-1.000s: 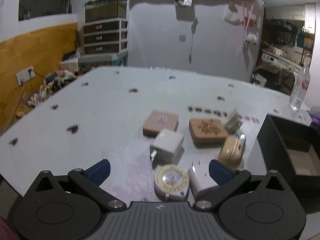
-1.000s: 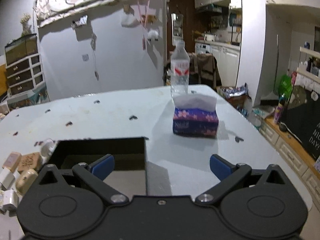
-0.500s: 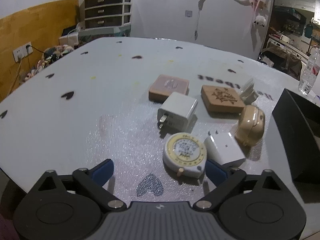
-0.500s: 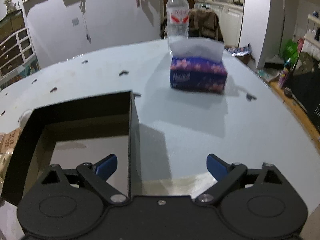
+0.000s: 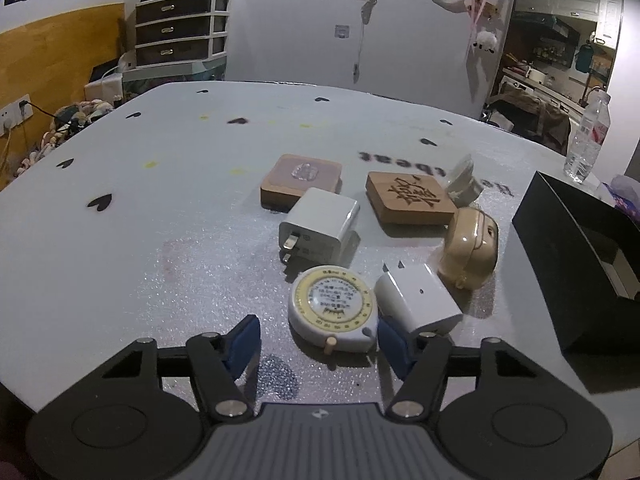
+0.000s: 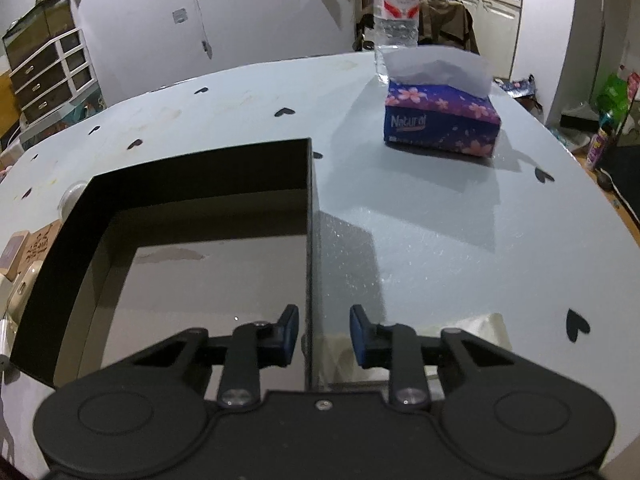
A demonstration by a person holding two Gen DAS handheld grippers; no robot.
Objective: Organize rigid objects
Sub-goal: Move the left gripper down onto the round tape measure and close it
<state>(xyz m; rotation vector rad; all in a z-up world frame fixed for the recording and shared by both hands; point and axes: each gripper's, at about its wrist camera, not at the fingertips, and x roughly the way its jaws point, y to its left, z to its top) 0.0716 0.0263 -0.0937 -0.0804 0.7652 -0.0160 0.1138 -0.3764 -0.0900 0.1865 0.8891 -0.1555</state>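
Observation:
On the grey table a round white-and-yellow tape measure (image 5: 334, 308) lies between the blue pads of my left gripper (image 5: 317, 342). The jaws are closing and the pads are not pressing on it. Behind it lie two white chargers (image 5: 320, 228) (image 5: 418, 300), a beige case (image 5: 470, 248), a carved wooden coaster (image 5: 410, 198), a pink-topped wooden block (image 5: 302, 180) and a small white piece (image 5: 464, 180). My right gripper (image 6: 324, 336) straddles the right wall of the open black box (image 6: 192, 184). Its jaws are closing too, with a gap still on both sides of the wall.
The black box (image 5: 580, 248) stands right of the pile in the left wrist view. A purple tissue box (image 6: 440, 120) and a water bottle (image 6: 396, 12) stand at the far right of the table. The table edge runs close below both grippers.
Both grippers have sunk toward the table and their jaws have narrowed. The left one now frames the tape measure; the right one has come down over the box's right wall.

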